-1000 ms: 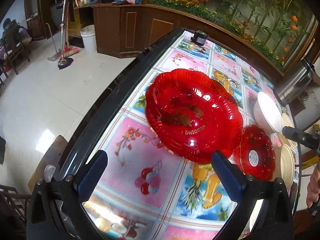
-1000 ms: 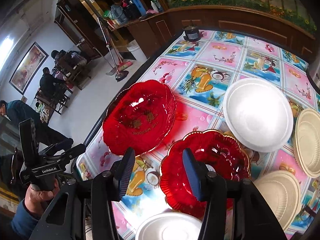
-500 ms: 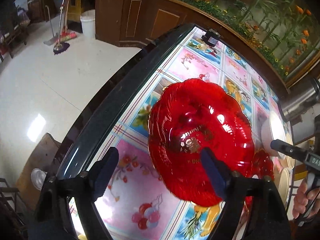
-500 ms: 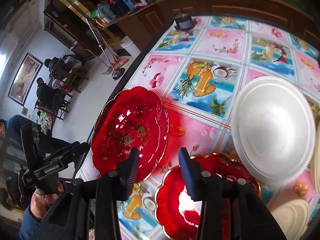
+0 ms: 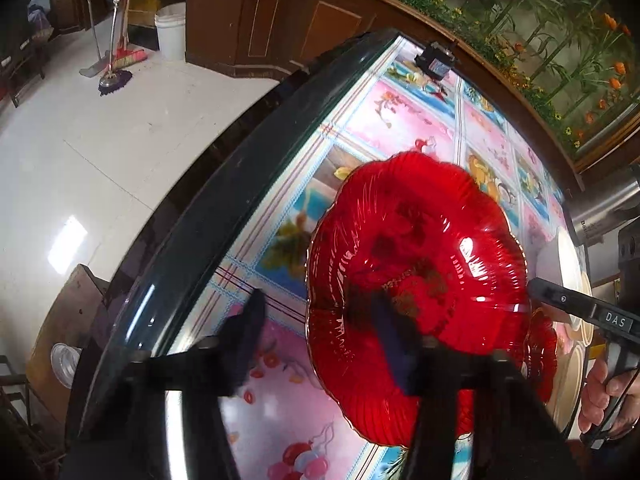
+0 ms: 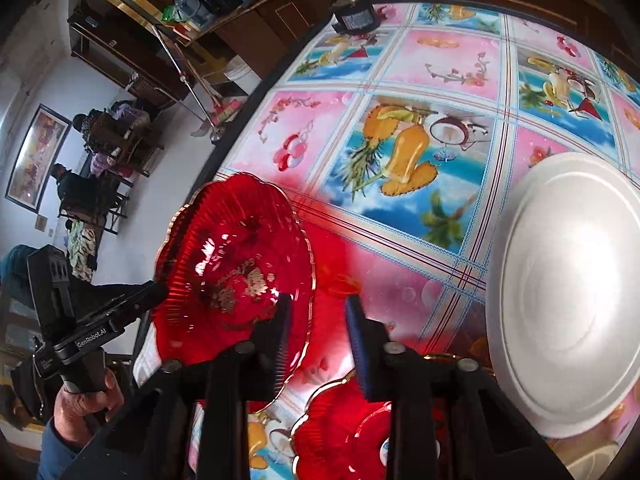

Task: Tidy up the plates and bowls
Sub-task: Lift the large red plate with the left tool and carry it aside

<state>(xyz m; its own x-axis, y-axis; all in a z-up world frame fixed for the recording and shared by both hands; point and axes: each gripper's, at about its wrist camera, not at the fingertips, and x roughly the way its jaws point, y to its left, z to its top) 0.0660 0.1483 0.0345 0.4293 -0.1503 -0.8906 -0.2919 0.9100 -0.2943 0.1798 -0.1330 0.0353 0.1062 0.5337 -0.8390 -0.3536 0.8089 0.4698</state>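
**Both tongs straddle the big red plate's rim**

Both tongs have dropped toward the table [image 6: 440,80], jaws just closing. The left gripper [image 5: 316,332] straddles the large red plate's [image 5: 416,280] near-left rim; the right gripper [image 6: 318,324] straddles the opposite edge. Pads look not yet pressed, nothing gripped. The plate lies between them near the table's left edge, the small red plate [image 6: 340,436] just beside it.

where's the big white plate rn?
In the right wrist view the big white plate lies on the fruit-print tablecloth at the right edge, right of the right gripper, with the small red plate at its lower left.
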